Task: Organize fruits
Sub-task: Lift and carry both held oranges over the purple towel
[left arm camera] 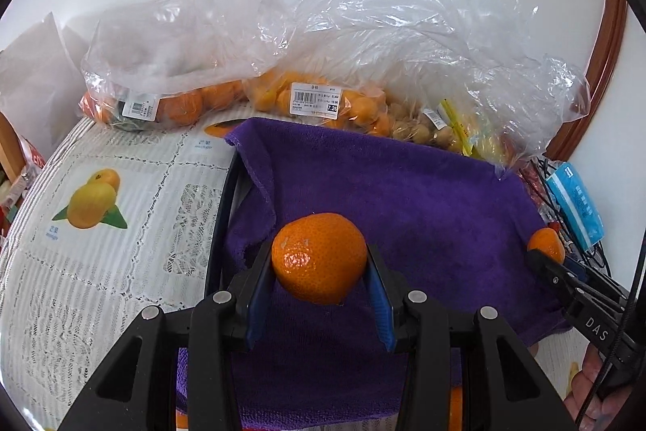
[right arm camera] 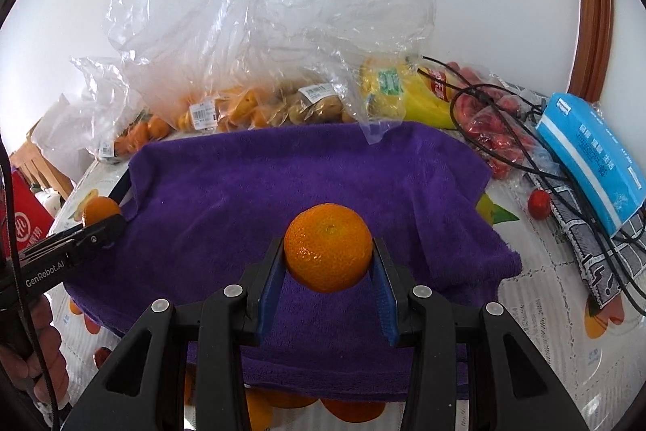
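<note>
A tangerine (left arm camera: 319, 256) is clamped in the left gripper (left arm camera: 319, 285) and another tangerine (right arm camera: 328, 247) in the right gripper (right arm camera: 329, 281), both held over the purple towel (right arm camera: 307, 168). No fruit is seen laid on the towel, so sorting looks barely begun (broad bare cloth remains). Unpacked fruit bags (left arm camera: 307, 99) crowd its far edge.

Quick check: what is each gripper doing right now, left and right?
Left gripper: closed on a round orange mandarin above the purple towel.
Right gripper: closed on another round orange mandarin.
</note>
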{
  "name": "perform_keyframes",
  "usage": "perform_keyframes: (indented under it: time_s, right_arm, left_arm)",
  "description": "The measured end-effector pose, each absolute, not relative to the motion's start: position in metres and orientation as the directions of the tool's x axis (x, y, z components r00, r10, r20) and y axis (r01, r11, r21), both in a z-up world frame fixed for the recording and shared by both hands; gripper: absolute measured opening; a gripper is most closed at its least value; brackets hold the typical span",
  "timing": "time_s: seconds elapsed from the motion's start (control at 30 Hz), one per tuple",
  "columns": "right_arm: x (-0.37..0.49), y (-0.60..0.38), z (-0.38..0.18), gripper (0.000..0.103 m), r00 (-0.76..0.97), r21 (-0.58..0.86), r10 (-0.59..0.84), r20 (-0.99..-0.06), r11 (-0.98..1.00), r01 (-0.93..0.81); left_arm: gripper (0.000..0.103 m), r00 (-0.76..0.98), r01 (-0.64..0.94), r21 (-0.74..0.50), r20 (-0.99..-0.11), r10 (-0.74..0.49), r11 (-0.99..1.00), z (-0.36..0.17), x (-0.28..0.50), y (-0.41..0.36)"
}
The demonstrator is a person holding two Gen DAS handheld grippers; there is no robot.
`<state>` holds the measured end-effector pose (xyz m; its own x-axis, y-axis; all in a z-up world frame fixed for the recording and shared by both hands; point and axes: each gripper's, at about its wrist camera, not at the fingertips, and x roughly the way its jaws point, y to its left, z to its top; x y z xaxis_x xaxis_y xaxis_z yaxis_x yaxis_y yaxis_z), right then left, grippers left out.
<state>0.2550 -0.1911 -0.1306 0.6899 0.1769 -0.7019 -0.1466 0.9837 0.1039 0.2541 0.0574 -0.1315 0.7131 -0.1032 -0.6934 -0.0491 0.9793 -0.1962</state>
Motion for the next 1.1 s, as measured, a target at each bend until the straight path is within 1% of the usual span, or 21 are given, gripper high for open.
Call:
perform_keyframes:
  time_s: [0.3,0.47,0.77,1.1]
  right_arm:
    - [0.258,-0.183,-0.142,0.041,0.668,0.087,0.17,-0.724,0.984,-0.156]
    - [0.259,-0.179,-0.147,0.041,0.651,0.079,0.17,-0.739,0.983,-0.166]
    - [0.261,-0.176,-0.155,0.041,0.631,0.073,0.164,-0.758,0.983,-0.168]
    - [0.263,-0.177,-0.16,0.042,0.619,0.063,0.15,-0.771,0.985,-0.16]
  left_arm:
    - [0.041,0.696,-0.047,-0.197,-0.709,-0.109,0.979,-0.142,0.256,0.055]
    - [0.041,0.696,-0.037,-0.162,-0.712,-0.09,0.986,-0.144,0.255,0.048]
    - [0.041,0.694,-0.027,-0.14,-0.715,-0.082,0.99,-0.146,0.254,0.044]
    - [0.041,0.691,-0.023,-0.14,-0.717,-0.086,0.99,-0.147,0.254,0.044]
